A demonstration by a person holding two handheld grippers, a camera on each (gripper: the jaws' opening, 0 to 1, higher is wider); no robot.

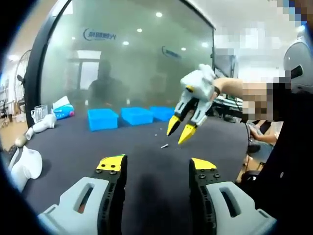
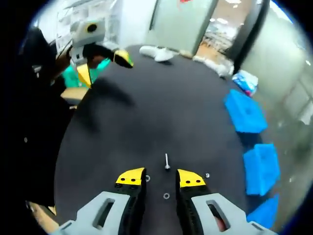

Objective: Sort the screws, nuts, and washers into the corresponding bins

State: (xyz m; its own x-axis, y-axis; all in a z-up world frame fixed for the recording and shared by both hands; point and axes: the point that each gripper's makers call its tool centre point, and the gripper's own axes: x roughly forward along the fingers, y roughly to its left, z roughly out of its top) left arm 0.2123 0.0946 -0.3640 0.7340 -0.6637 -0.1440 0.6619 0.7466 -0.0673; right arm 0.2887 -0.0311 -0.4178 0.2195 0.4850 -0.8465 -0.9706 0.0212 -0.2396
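In the right gripper view, a screw [image 2: 167, 161] is seen lying on the dark table [image 2: 161, 112] just beyond the right gripper [image 2: 162, 178], its long axis pointing away from the jaws, with a washer [image 2: 167, 196] between the slightly parted, empty jaws. The right gripper is angled down over these parts, while the left gripper [image 1: 157, 166] is held level, wide open and empty. Three blue bins [image 1: 133, 116] are lined up at the far edge.

Frosted glass wall [image 1: 132, 58] reflects ceiling lights behind dark table [image 2: 161, 103].
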